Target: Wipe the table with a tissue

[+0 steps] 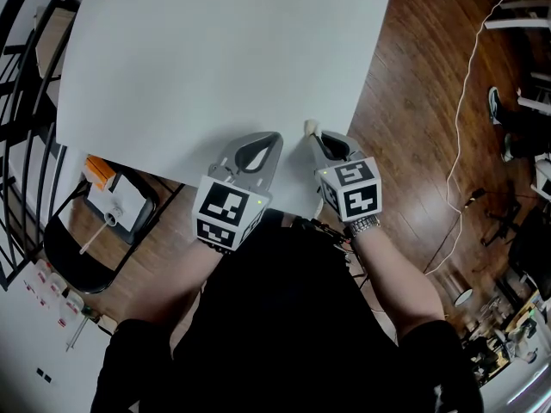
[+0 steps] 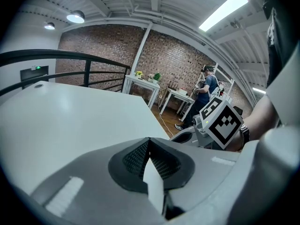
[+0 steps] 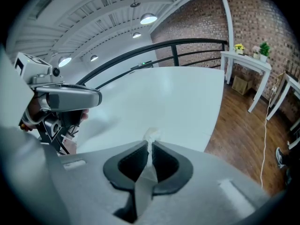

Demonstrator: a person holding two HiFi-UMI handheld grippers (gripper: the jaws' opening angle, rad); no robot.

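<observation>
The white table (image 1: 215, 58) fills the upper head view. Both grippers hover side by side over its near edge. My right gripper (image 1: 315, 138) is shut on a small crumpled tissue (image 1: 309, 128), whose tip pokes out past the jaw tips just above the tabletop. The right gripper view shows the tissue (image 3: 151, 136) pinched between the closed pads of the right gripper (image 3: 150, 145). My left gripper (image 1: 272, 139) sits just left of it, jaws together. In the left gripper view, the left gripper (image 2: 149, 142) is shut with nothing sticking out; a pale sliver shows behind the tips.
A black railing (image 1: 21, 76) runs along the table's left side. A black folding chair (image 1: 73, 261) holding small items stands at the lower left. Wood floor with a white cable (image 1: 461, 101) lies to the right. A person (image 2: 206, 90) stands far off by white side tables (image 2: 140, 84).
</observation>
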